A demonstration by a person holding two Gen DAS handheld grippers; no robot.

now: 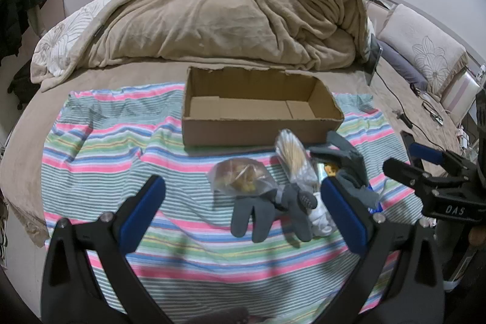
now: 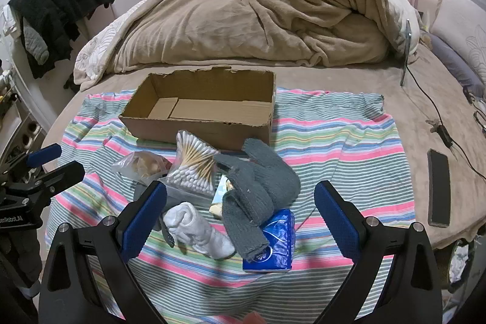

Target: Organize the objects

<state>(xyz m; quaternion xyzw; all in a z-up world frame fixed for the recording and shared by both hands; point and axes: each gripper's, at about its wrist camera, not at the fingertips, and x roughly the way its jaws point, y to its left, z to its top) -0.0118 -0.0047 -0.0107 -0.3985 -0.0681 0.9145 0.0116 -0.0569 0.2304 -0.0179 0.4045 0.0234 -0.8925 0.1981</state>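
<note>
Both tongs hang low over the striped cloth (image 2: 334, 138) on the bed, side by side. The left tongs (image 1: 243, 202) gape wide, holding nothing, with the grey glove (image 1: 258, 211) lying between the tips. The right tongs (image 2: 240, 205) also stand wide apart and empty, over the pile.

I count one cardboard box (image 2: 200, 111), open and empty, just behind the pile. Two grey gloves; the second glove (image 2: 258, 181) drapes over one blue tissue pack (image 2: 273, 248). One bag of cotton swabs (image 2: 194, 163), one clear bag of brownish bits (image 2: 142, 164), one rolled white sock (image 2: 197, 226).

A tan blanket (image 2: 258, 14) heaps behind the box. A phone (image 2: 438, 187) lies well off to the right.
</note>
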